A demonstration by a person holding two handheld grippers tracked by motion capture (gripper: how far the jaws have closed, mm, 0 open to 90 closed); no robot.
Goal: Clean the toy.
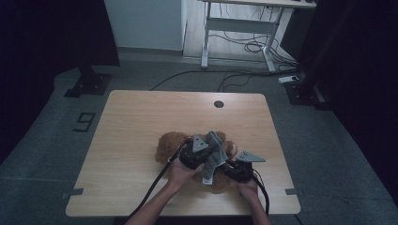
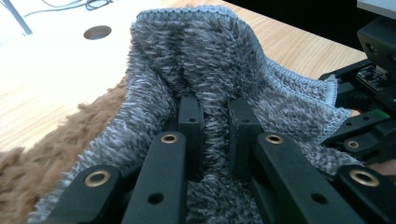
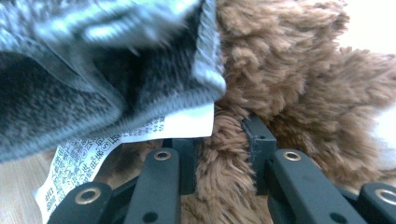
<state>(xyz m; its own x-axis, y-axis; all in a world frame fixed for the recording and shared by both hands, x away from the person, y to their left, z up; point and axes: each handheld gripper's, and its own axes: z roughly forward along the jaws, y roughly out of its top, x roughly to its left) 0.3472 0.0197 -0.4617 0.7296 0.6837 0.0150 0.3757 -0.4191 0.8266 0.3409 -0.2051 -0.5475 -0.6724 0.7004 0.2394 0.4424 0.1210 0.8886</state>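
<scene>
A brown plush bear point(image 1: 169, 143) lies on the wooden table point(image 1: 136, 117) near its front middle. Draped over it is a grey fuzzy knit cloth point(image 1: 213, 157). My left gripper point(image 1: 202, 154) is shut on a raised fold of that grey cloth point(image 2: 205, 56), its jaws point(image 2: 217, 128) pinching the pile from both sides. To its right, my right gripper point(image 1: 237, 168) is shut on a tuft of the bear's brown fur point(image 3: 280, 70), with fur squeezed between its jaws point(image 3: 219, 149). The grey cloth's hem point(image 3: 93, 93) hangs over the left of the right gripper view, above a white printed label point(image 3: 88, 161).
A round cable hole point(image 1: 218, 104) sits near the table's far edge. Bare wood lies left and behind the bear. Beyond the table stand a white desk frame point(image 1: 239, 28), floor cables and black stands. The right gripper's body point(image 2: 369, 116) is close beside the left one.
</scene>
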